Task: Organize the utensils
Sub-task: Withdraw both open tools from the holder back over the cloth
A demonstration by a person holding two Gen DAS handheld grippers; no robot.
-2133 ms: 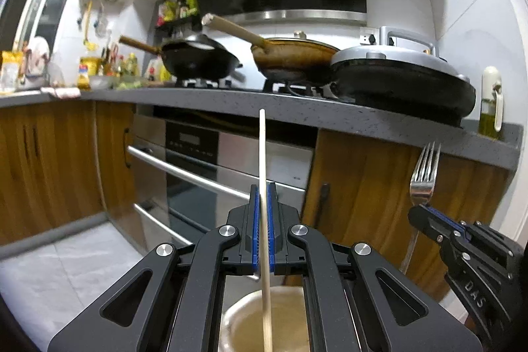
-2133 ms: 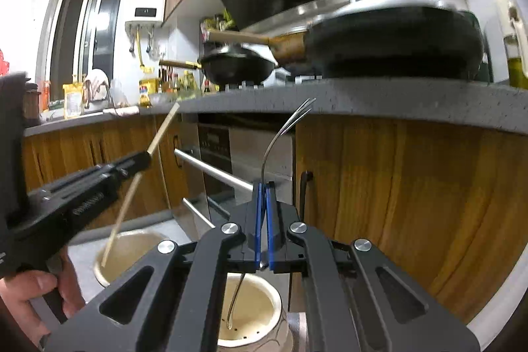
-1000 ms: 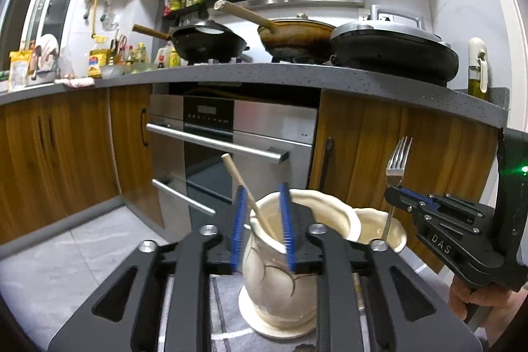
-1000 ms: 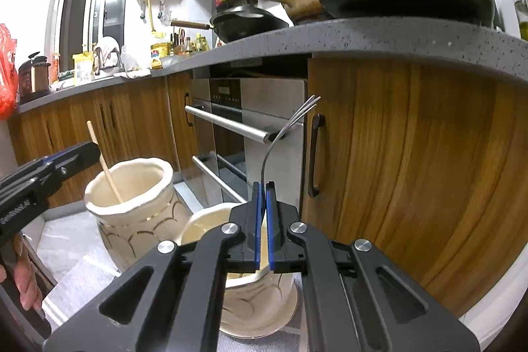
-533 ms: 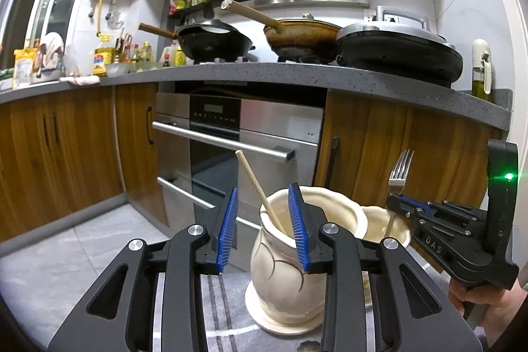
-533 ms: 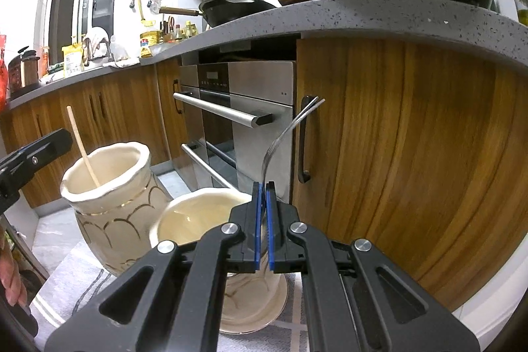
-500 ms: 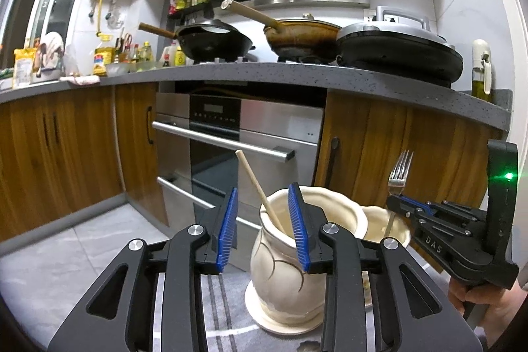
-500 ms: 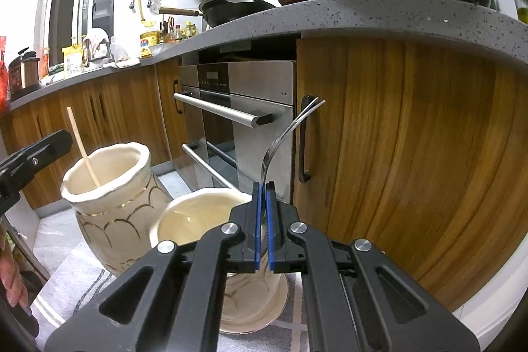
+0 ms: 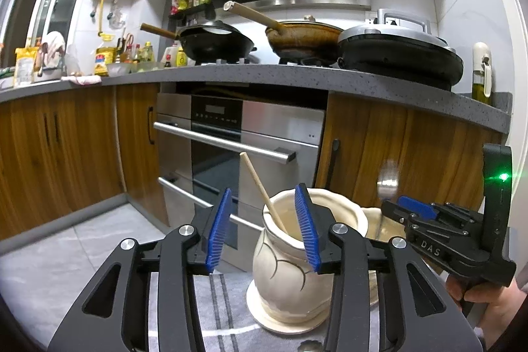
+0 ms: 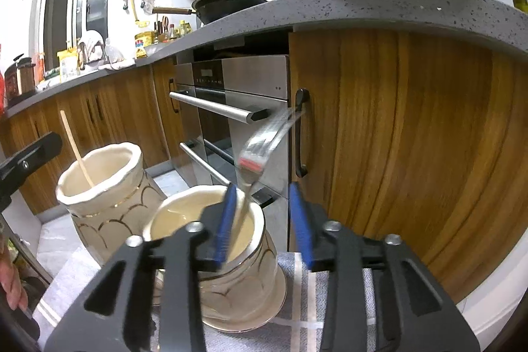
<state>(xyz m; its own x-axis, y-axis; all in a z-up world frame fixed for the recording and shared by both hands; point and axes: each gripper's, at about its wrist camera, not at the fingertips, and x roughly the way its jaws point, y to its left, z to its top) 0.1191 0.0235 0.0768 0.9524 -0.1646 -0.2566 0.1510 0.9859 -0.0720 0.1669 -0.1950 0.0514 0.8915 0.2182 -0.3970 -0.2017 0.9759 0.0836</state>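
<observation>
Fork [image 10: 260, 154] blurs mid-drop between the just-opened, empty-handed right gripper [image 10: 262, 225] jaws, risking a bounce off the short jar [image 10: 237, 259] rim; left gripper [image 9: 264, 230] likewise has been opening, chopstick [image 9: 260, 187] freed.

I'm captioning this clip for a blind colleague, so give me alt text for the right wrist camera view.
The right gripper, jaws open and just widened, has a blurred metal fork between them, its handle in a cream ceramic holder. A taller cream holder to the left has a wooden chopstick in it; both stand on a striped cloth before wooden cabinets.
</observation>
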